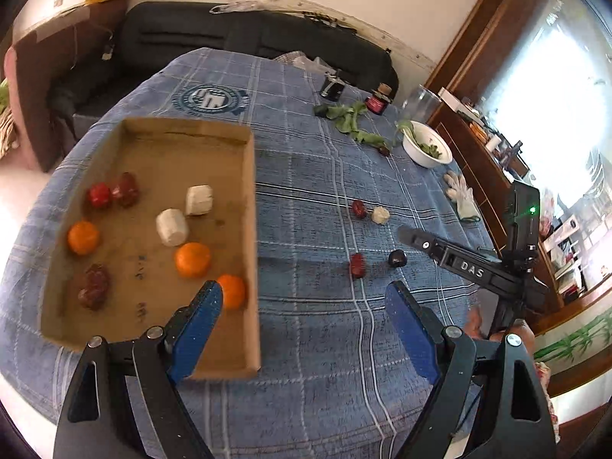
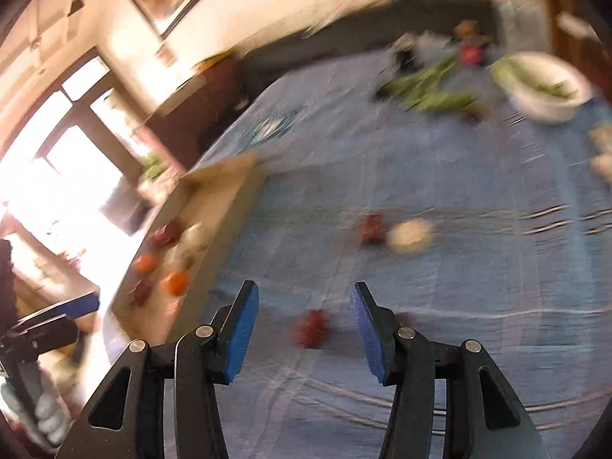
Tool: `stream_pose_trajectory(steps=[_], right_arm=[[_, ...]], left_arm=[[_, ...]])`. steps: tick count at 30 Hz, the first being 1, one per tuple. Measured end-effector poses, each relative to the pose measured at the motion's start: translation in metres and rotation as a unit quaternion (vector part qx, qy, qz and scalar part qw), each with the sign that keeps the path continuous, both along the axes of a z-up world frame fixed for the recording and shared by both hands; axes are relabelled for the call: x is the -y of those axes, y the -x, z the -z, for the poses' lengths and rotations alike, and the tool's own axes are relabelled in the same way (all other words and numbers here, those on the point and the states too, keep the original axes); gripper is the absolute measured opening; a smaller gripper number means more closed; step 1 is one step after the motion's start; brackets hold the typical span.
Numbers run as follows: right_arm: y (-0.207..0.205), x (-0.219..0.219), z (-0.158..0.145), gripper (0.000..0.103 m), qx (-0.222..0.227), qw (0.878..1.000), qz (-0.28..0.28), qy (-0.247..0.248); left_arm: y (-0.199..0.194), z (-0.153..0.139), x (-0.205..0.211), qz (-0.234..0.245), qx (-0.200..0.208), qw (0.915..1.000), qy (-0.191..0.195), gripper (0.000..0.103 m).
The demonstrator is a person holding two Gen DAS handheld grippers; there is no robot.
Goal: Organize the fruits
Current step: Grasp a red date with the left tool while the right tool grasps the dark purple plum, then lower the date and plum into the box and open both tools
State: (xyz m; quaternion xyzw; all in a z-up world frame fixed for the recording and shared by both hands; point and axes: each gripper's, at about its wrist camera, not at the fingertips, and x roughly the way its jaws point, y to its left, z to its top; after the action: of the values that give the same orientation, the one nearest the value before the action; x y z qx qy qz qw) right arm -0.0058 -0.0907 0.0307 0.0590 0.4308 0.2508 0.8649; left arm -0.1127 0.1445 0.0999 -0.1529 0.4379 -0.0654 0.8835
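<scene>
Daylight floods in from a window (image 1: 543, 88) at right in the left wrist view, blown out to white glare. That view is sharp; edges bow with fisheye distortion. The right wrist view is smeared by motion blur — only its tool (image 2: 304, 298) stays crisp.

Oranges (image 1: 192, 259), red fruits in cardboard tray (image 1: 250, 229); four fruits (image 1: 357, 265) on cloth.

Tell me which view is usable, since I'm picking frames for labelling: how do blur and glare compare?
Left wrist view: sharp, the oranges in the cardboard tray crisp; only the window blows out at right, with fisheye bending at the edges. Right wrist view: heavy motion smear, the white bowl and the red fruit ahead of the right gripper are soft, with strong window glare on the left.
</scene>
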Motion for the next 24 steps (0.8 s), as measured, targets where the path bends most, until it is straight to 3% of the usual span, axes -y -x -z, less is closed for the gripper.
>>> stream_pose_trajectory(steps=[3,5,7,9,11,13,16,20,24], right_arm=[[-0.003,0.011,0.019,0.052,-0.015,0.999,0.023,0.018],[-0.003,0.009,0.030,0.044,-0.020,0.999,0.023,0.026],[-0.005,0.005,0.038,0.043,-0.015,0.999,0.026,0.041],[-0.006,0.001,0.044,0.042,-0.003,0.997,0.035,0.064],[-0.010,0.002,0.045,0.037,0.009,0.997,0.039,0.071],[-0.007,0.007,0.047,0.029,0.016,0.996,0.040,0.078],[-0.004,0.014,0.047,0.026,0.018,0.997,0.037,0.062],[-0.007,0.022,0.047,0.025,0.004,0.999,0.038,0.027],[-0.007,0.024,0.046,0.025,0.001,0.999,0.037,0.014]], left_arm=[[-0.012,0.012,0.021,0.020,0.001,0.9998,0.000,0.086],[-0.019,0.021,0.035,0.033,-0.002,0.9995,-0.003,0.085],[-0.028,0.031,0.051,0.047,-0.004,0.9988,-0.013,0.075],[-0.039,0.043,0.064,0.063,-0.017,0.9977,-0.022,0.057],[-0.051,0.056,0.074,0.072,-0.035,0.9966,-0.020,0.048],[-0.057,0.065,0.082,0.076,-0.042,0.9959,-0.026,0.046],[-0.068,0.078,0.091,0.073,-0.043,0.9951,-0.051,0.046],[-0.084,0.090,0.097,0.064,-0.042,0.9954,-0.057,0.044],[-0.089,0.093,0.103,0.069,-0.036,0.9950,-0.062,0.029]])
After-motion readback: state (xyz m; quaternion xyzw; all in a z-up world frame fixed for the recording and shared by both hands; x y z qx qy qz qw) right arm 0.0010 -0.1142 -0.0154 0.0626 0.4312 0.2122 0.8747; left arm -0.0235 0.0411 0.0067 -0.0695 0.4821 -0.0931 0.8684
